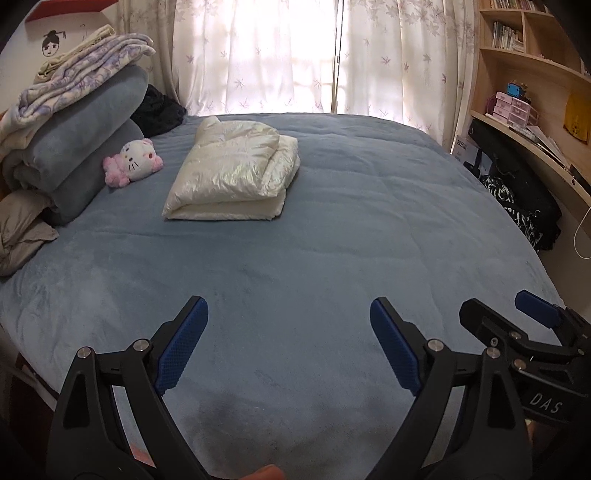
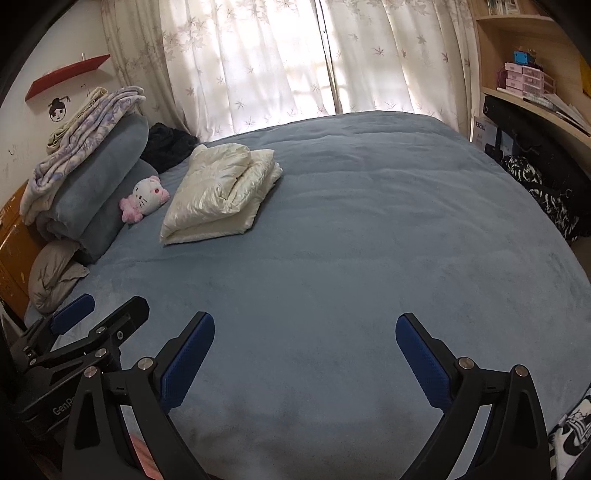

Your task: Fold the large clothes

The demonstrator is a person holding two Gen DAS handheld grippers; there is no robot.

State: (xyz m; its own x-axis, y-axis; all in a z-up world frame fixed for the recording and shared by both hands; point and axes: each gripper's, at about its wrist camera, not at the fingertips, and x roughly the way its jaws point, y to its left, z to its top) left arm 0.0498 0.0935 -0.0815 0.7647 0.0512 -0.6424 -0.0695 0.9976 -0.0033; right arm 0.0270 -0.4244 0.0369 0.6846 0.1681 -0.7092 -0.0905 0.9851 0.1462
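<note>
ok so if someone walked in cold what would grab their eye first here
Probably the shiny cream folded jacket, lying alone on the blue bedspread toward the far left. Next, the pink and white cat plush just left of it, leaning against the stacked blankets. Up close, the left gripper and right gripper hang open above the near edge, holding nothing.

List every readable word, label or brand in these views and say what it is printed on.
"DAS": on the right gripper, body seen in the left wrist view.
"GenR", cut off: on the left gripper body.
Box under the desk: print too blurred.
Book spines: too small.
</note>
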